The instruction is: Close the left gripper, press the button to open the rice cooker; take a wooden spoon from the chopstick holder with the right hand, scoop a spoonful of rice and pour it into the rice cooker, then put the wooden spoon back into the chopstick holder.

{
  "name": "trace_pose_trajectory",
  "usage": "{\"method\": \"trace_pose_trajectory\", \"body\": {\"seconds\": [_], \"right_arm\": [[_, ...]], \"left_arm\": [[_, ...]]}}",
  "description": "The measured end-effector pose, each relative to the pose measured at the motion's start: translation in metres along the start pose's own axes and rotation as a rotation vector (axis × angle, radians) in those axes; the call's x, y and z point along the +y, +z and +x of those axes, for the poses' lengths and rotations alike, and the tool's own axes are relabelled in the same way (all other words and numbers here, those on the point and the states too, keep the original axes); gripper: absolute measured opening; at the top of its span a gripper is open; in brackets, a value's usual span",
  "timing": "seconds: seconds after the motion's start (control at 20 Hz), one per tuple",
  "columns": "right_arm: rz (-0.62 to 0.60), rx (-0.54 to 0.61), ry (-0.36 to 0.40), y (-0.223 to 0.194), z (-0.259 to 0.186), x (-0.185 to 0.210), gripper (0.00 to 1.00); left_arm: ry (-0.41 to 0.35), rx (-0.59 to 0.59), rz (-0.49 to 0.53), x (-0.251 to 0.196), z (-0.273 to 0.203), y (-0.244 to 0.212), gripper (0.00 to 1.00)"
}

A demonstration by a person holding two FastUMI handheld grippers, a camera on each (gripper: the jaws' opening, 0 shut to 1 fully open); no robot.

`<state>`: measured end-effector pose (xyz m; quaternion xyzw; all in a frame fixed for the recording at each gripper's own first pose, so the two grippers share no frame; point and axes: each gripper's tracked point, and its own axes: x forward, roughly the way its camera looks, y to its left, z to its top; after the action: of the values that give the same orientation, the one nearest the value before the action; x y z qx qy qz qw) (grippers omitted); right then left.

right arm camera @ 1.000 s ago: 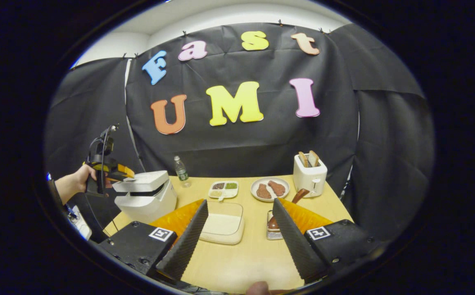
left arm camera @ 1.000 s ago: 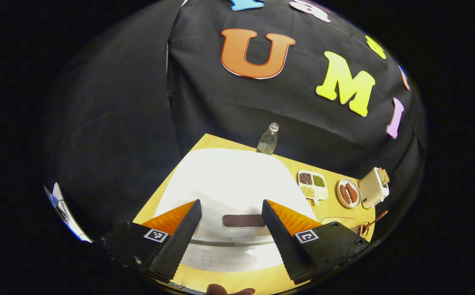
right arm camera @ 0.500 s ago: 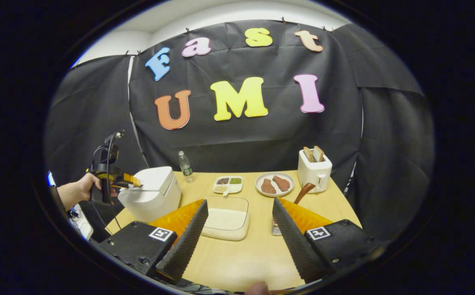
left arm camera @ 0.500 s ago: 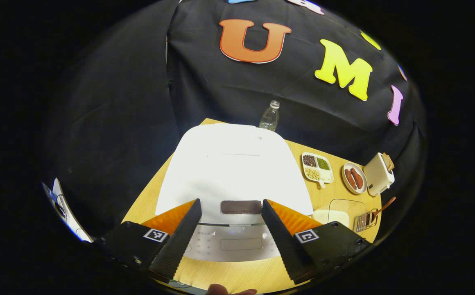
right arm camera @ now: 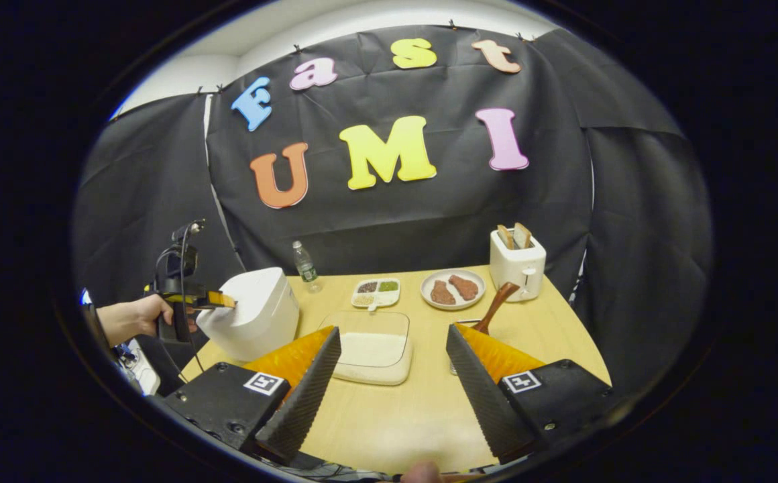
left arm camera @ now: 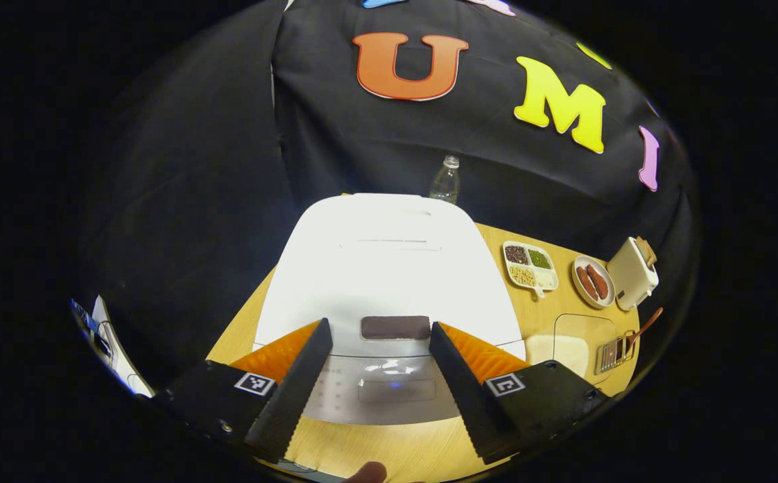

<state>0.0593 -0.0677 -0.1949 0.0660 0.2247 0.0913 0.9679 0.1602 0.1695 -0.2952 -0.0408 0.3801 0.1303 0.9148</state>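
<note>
The left claw point(left arm camera: 378, 376) hangs released over the rice cooker point(left arm camera: 389, 268). Its stiff button point(left arm camera: 395, 327) likely needs one firm, centred press.

From my right tool point(right arm camera: 392, 376), the white rice cooker point(right arm camera: 255, 315) sits at the far left of the wooden bench point(right arm camera: 389, 416), with my left tool point(right arm camera: 218, 300) right at its front. A clear plastic water bottle point(right arm camera: 305, 265) stands behind it. The clear lidded rice container point(right arm camera: 372, 349) is dead centre, the divided snack tray point(right arm camera: 375, 292) behind that, then the round plate of meat point(right arm camera: 453, 290) and the white toaster point(right arm camera: 516, 265) further right. The wire chopstick holder point(left arm camera: 614, 352) with the wooden spoon point(right arm camera: 496, 308) stands in front of the plate.
</note>
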Motion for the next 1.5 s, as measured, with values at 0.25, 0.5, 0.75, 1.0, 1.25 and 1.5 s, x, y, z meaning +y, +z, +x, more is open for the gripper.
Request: {"method": "trace_pose_trajectory", "body": {"seconds": [0.25,0.5,0.75,1.0,1.25,1.5], "right_arm": [[0.002,-0.005,0.008,0.004,-0.004,-0.003,0.99],[-0.009,-0.011,0.019,0.007,-0.004,0.001,0.99],[-0.006,-0.004,0.029,0.004,-0.003,0.007,1.0],[-0.039,-0.077,0.016,0.036,-0.002,0.018,1.0],[-0.098,-0.217,-0.002,0.081,-0.018,0.045,1.0],[-0.126,-0.288,0.008,0.1,-0.04,0.083,1.0]], "left_arm": [[0.019,-0.024,-0.002,0.0,0.003,0.005,0.99],[0.052,-0.037,-0.008,0.001,-0.002,0.002,0.96],[-0.015,-0.052,-0.037,-0.002,-0.004,0.001,0.96],[-0.082,-0.208,-0.054,-0.021,-0.056,0.033,0.95],[-0.146,-0.494,0.007,-0.047,-0.17,0.082,0.95],[-0.199,-0.65,-0.025,-0.069,-0.262,0.085,0.94]]}}
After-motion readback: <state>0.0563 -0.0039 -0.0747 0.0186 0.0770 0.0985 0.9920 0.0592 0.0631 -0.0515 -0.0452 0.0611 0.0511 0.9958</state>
